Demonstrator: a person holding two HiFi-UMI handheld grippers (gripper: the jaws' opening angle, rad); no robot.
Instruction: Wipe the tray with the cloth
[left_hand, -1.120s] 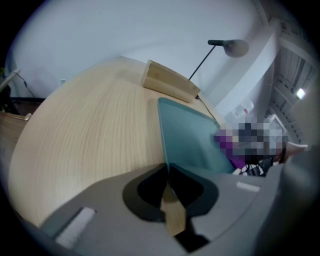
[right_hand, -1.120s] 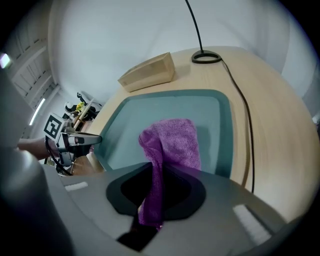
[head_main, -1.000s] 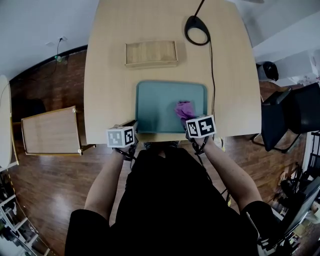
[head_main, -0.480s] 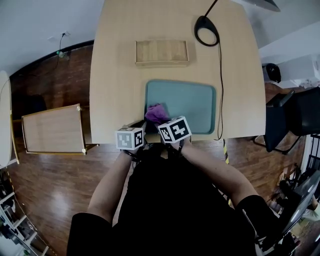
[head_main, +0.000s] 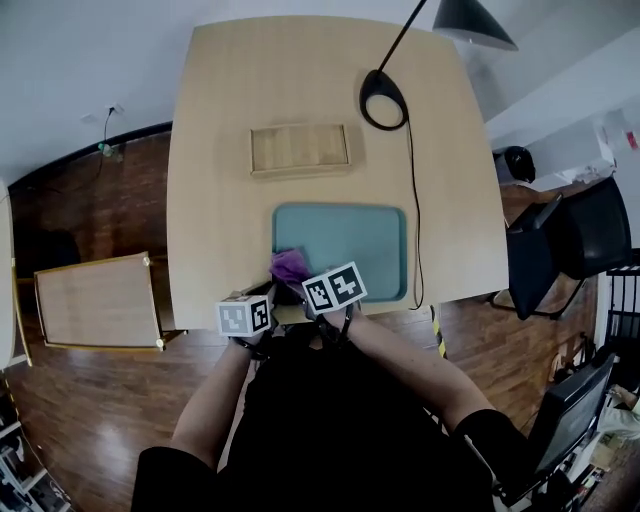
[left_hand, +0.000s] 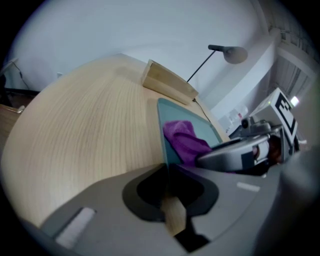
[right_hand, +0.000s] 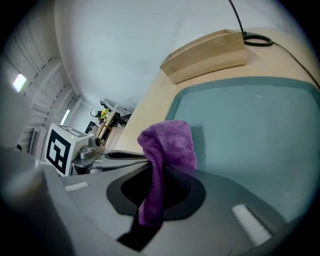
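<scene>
A teal tray (head_main: 350, 235) lies near the table's front edge. My left gripper (head_main: 266, 298) is shut on the rim at the tray's near left corner, and the rim (left_hand: 162, 135) runs straight into its closed jaws (left_hand: 167, 167). My right gripper (head_main: 303, 280) is shut on a purple cloth (head_main: 289, 265), which rests on the tray's near left part, close beside the left gripper. The cloth (right_hand: 167, 142) bunches up from between the right jaws (right_hand: 157, 172), which have just been closing a little further on it. The tray floor (right_hand: 240, 120) shows bare beyond it.
A low wooden box (head_main: 300, 150) lies behind the tray. A black lamp base (head_main: 384, 100) stands at the back right, and its cable (head_main: 414, 220) runs down along the tray's right side. A black chair (head_main: 570, 250) stands to the right of the table.
The right gripper has swept the cloth from the tray's right part across to its near left corner, ending beside the left gripper. The left gripper has stayed on the tray's corner.
</scene>
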